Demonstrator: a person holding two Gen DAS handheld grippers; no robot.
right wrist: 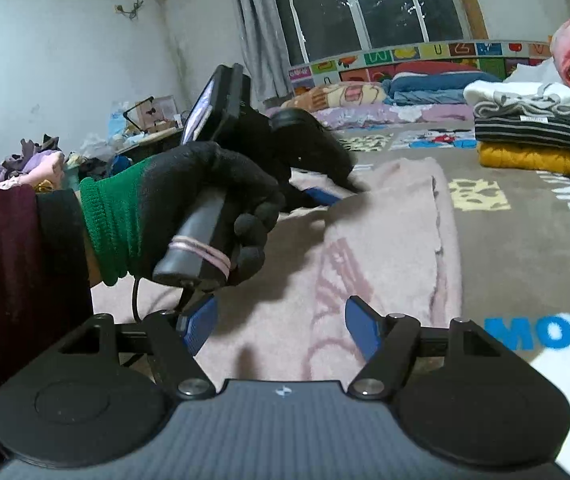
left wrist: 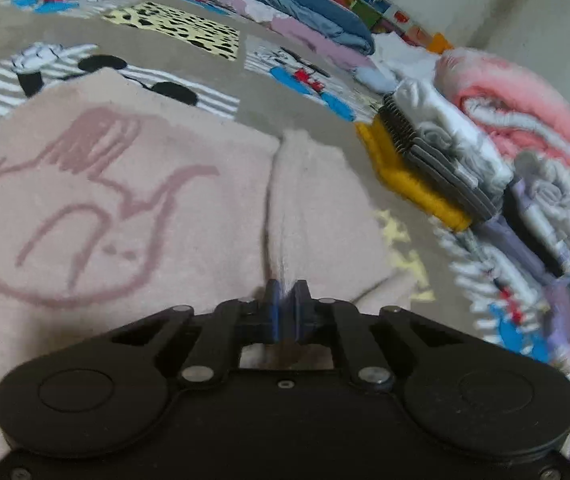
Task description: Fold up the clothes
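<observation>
The left tool [left wrist: 287, 304] sits at the bottom centre of the left wrist view, its two blue pads pressed together on a thin pinch of the pink sweater [left wrist: 133, 208]. From the clamped spot a crease runs up the frame, with a folded flap of the same fabric lying just to its right. The sweater fills the left and middle of that view, a darker pink line drawing across its front. It lies flat on a grey-brown blanket [left wrist: 285, 92] printed with cartoon patches and a yellow spotted square.

In the right wrist view the right tool [right wrist: 281, 330] is at the bottom centre with its blue pads well apart and nothing between them; the sweater lies beneath the gap. To the left, in the middle of the frame, a hand in a black glove [right wrist: 205, 196] with a green cuff grips the handle of the left tool, whose blue tips meet the sweater's folded edge near the frame's centre.

At the right of both views stands a stack of folded clothes [right wrist: 527, 132]: white and grey on top, black-striped below, mustard yellow at the bottom. A pink fleece bundle [left wrist: 513, 108] sits beside it. A dark window [right wrist: 369, 4] fills the upper middle.
</observation>
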